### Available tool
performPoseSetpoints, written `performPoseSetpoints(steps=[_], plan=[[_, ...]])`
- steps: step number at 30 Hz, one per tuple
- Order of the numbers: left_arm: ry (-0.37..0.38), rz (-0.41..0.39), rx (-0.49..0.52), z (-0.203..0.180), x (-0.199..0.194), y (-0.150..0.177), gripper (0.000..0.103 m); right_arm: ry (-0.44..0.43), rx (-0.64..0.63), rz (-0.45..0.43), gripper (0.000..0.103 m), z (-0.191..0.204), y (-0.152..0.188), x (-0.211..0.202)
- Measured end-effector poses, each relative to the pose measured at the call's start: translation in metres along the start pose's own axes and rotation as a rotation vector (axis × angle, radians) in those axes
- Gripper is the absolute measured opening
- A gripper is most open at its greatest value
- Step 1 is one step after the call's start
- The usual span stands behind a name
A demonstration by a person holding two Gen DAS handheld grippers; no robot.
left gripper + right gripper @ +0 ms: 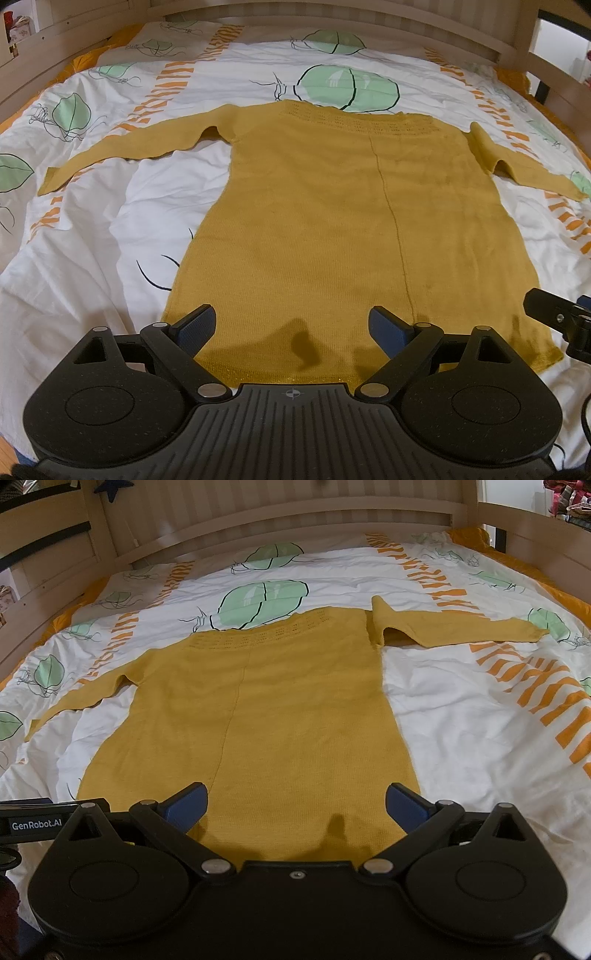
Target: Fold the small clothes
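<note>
A mustard-yellow knit sweater [332, 206] lies flat on the bed, hem toward me, neckline far, both sleeves spread out to the sides. In the right wrist view the same sweater [280, 709] fills the middle. My left gripper [293, 325] hovers open over the hem's left half, blue pads wide apart, nothing between them. My right gripper [295, 805] is open above the hem's right half, also holding nothing. Part of the right gripper's body [557, 317] shows at the left wrist view's right edge.
The sweater rests on a white duvet [92, 258] printed with green leaves and orange stripes. A wooden headboard [280, 520] runs along the far side, with wooden side rails [535, 542] left and right. Wrinkled bedding lies on both sides of the sweater.
</note>
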State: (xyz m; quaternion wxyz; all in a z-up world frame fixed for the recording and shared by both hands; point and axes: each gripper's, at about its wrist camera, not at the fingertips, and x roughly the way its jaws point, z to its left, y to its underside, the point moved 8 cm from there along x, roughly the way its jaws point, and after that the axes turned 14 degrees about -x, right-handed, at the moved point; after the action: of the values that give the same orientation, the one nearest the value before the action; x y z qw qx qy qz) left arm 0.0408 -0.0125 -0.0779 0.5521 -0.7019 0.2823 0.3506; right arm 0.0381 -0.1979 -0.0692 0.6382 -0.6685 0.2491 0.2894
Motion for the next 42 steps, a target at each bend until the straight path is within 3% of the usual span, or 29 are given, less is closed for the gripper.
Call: performPoseSetpoints(steps=[20,27,36,42], plan=[[0.0,0.014,0.01,-0.005,0.007,-0.007,0.09,-0.029,0.01,0.031,0.102,0.0,-0.001,0.014],[-0.001,0.02,0.018,-0.009,0.018,-0.022,0.09,-0.047,0.02,0.043,0.102,-0.007,-0.004,0.025],[0.009,0.0,0.039,-0.022,0.038,-0.049,0.09,-0.104,-0.055,0.029,0.102,-0.019,-0.02,0.047],[0.045,0.007,0.033,-0.03,0.058,-0.07,0.09,-0.135,-0.022,0.056,0.102,-0.046,-0.037,0.066]])
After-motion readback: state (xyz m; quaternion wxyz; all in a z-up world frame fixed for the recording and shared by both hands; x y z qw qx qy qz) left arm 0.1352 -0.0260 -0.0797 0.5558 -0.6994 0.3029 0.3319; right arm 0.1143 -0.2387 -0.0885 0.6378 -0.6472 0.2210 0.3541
